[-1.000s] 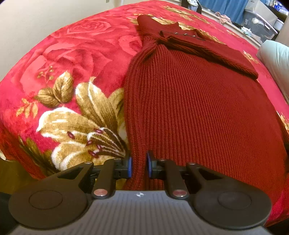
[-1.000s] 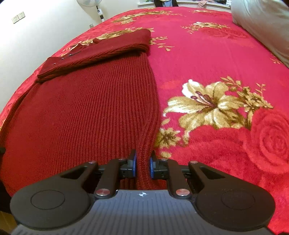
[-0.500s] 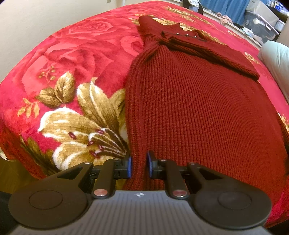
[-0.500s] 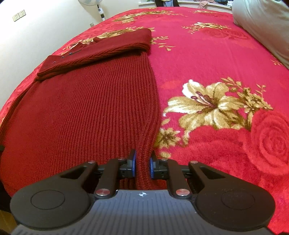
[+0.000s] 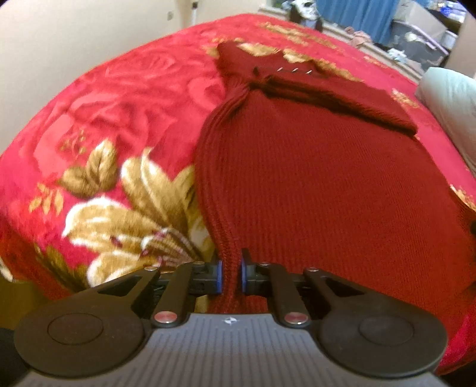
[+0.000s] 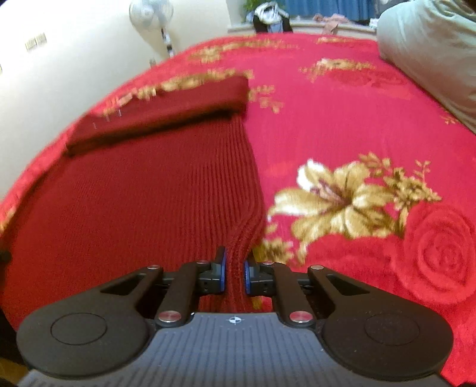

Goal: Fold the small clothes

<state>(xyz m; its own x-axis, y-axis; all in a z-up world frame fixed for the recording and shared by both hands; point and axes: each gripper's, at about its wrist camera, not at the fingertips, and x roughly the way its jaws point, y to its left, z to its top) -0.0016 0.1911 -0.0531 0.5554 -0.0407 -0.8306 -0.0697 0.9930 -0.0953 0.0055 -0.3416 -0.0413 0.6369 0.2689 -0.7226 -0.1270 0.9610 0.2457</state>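
A dark red knitted sweater (image 5: 321,178) lies flat on a bed with a bright red blanket (image 5: 125,98) that has gold and white flowers on it. The far end of the sweater is folded over into a thick band with tiny buttons. The near hem hangs at the near edge of the bed.

On the left side, a big gold and white flower (image 5: 128,214) shows on the blanket, just beside the sweater's left edge. The left claw (image 5: 229,275) is pinched narrow on the near left corner of the sweater. The knit bunches up in ridges between its blue pads.

On the right side, the right claw (image 6: 235,275) is pinched narrow on the near right corner of the sweater (image 6: 142,202). The knit there is also squeezed into a thin strip between the pads. Just to the right of it, on the blanket (image 6: 342,113), is another gold flower (image 6: 351,199) and a red rose. A pale pillow (image 6: 431,50) sits at the far right. A white fan (image 6: 151,18) stands by the far wall on the left.
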